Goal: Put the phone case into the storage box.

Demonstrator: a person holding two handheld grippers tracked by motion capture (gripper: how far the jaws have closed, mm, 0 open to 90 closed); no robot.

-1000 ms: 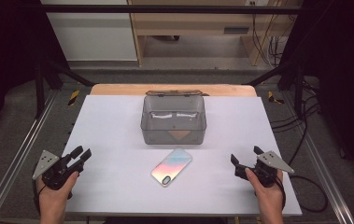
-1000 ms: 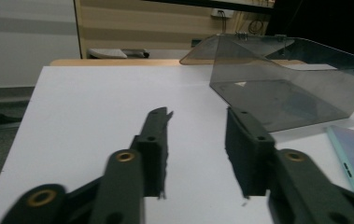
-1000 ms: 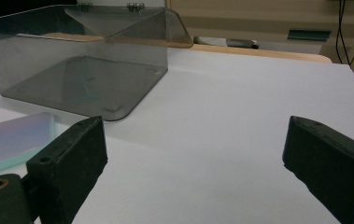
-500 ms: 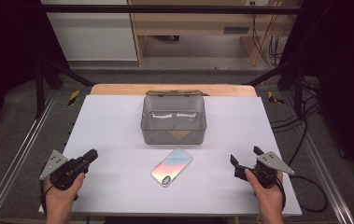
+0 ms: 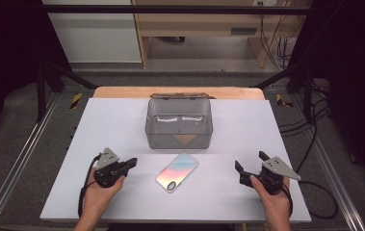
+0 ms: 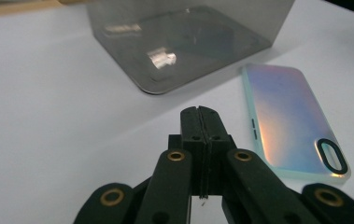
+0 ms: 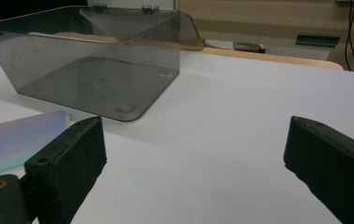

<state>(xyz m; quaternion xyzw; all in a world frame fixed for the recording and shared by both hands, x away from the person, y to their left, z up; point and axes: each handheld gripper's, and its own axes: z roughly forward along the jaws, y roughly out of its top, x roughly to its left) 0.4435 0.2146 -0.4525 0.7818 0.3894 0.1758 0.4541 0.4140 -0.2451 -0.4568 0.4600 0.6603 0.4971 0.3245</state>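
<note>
Iridescent glossy phone case [image 5: 177, 171] flat beside smoky clear box [image 5: 179, 123]; left gripper [image 5: 131, 164] pressed together, right gripper [image 5: 251, 163] spread wide

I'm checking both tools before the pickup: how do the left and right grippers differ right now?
The left black two-jaw gripper has its jaws pressed shut, while the right black two-jaw gripper has its jaws spread wide open. The left one sits close beside the iridescent phone case; the right one is farther from it. Both are hand-held low over the white table, hold nothing, and point towards the case.
</note>
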